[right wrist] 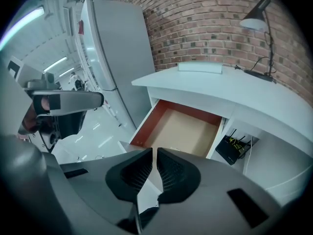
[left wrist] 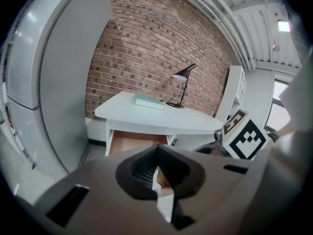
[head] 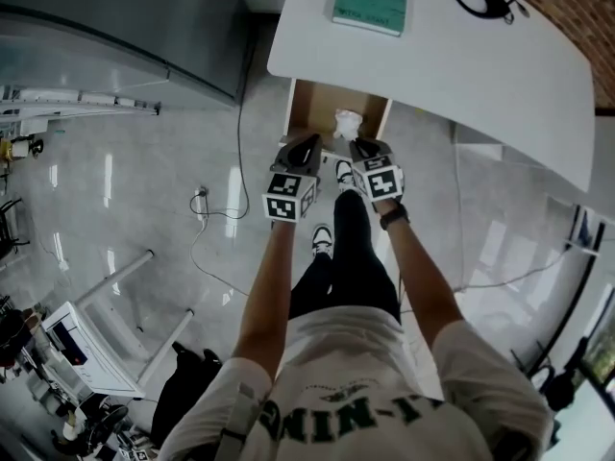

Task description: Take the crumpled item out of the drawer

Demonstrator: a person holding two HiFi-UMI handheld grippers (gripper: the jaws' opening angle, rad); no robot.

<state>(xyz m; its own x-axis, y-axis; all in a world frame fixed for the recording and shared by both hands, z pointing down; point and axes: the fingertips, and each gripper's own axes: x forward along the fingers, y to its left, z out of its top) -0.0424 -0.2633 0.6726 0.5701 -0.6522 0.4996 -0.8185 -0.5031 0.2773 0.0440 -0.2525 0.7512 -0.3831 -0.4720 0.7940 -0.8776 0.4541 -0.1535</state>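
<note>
Head view: past the person's forearms [head: 264, 305], the left hand-held gripper [head: 306, 140] and right hand-held gripper [head: 363, 144] hang over the open drawer [head: 306, 99]. The crumpled item [head: 347, 121] lies inside, just beyond the right one's tip.
Left gripper view: jaws together, empty.
Right gripper view: jaws together, empty, drawer [right wrist: 183, 131] ahead.
</note>
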